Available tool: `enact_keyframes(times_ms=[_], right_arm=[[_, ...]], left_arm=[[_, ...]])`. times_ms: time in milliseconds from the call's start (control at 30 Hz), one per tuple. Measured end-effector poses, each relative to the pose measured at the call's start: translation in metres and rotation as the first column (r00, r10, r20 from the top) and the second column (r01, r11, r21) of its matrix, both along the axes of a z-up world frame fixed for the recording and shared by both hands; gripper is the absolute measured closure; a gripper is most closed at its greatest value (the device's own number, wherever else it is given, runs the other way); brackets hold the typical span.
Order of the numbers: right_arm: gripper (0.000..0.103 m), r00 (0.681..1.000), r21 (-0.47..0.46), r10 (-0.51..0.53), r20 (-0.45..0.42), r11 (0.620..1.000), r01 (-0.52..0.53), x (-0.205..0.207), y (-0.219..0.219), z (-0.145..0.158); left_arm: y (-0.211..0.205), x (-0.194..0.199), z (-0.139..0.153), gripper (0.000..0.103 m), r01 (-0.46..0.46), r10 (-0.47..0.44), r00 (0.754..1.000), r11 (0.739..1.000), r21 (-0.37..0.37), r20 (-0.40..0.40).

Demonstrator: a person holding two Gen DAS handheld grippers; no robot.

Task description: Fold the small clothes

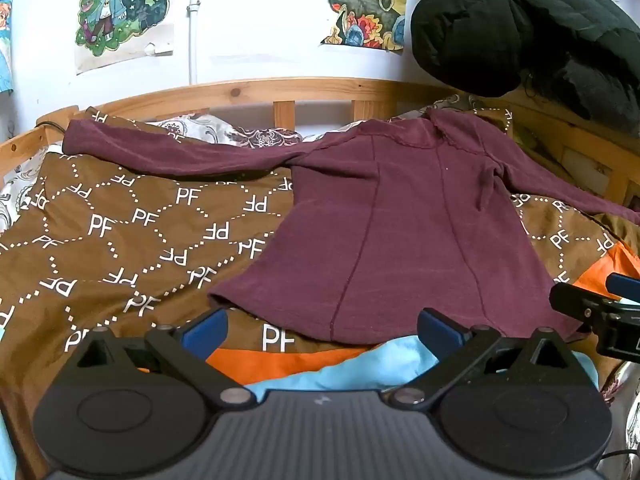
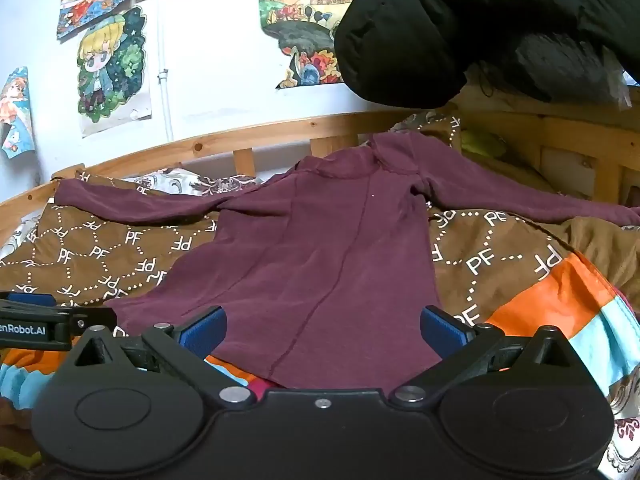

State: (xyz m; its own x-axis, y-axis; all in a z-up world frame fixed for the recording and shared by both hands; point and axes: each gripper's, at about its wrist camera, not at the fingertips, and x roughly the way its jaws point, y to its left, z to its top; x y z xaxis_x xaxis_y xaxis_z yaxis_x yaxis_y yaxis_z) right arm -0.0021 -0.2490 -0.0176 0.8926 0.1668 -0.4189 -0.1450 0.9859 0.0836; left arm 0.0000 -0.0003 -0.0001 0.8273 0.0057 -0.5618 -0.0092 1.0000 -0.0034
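A maroon long-sleeved top [image 1: 400, 232] lies flat on the brown "PF" blanket [image 1: 120, 240], collar toward the headboard, both sleeves spread out to the sides. It also shows in the right wrist view [image 2: 312, 256]. My left gripper [image 1: 322, 330] is open and empty, just short of the top's hem near its left corner. My right gripper [image 2: 322, 330] is open and empty, its blue fingers standing either side of the hem's middle-right part. The right gripper also shows at the right edge of the left wrist view [image 1: 596, 308].
A wooden bed rail [image 1: 280, 92] runs behind the top. A black padded jacket [image 1: 520, 28] hangs at the upper right. Orange and light blue fabric [image 1: 320, 364] lies under the hem. Posters [image 1: 124, 8] hang on the white wall.
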Motion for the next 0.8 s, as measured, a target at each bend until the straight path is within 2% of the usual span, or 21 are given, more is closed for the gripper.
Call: enact_keyframes(times_ms=[200,300,800], right_arm=[[0.0,1.0,0.003,0.006,-0.006,1.0,-0.006,-0.0045,0.0037,0.0065],[0.0,1.0,0.005,0.002,-0.013,1.0,-0.002,0.0029,-0.0032,-0.0013],[0.0,0.999,0.01,-0.021,-0.029,1.0,0.021,0.0031,-0.0024,-0.001]], left_arm=[[-0.0006,0.0004,0.0005,0.001,0.001,-0.001,1.0,1.0,-0.002,-0.003],[0.0002,0.0,0.0001,0.001,0.003,-0.003,1.0,1.0,-0.003,-0.004],[0.0045,0.0022,-0.001,0.001,0.002,-0.002,1.0,1.0,-0.01,-0.014]])
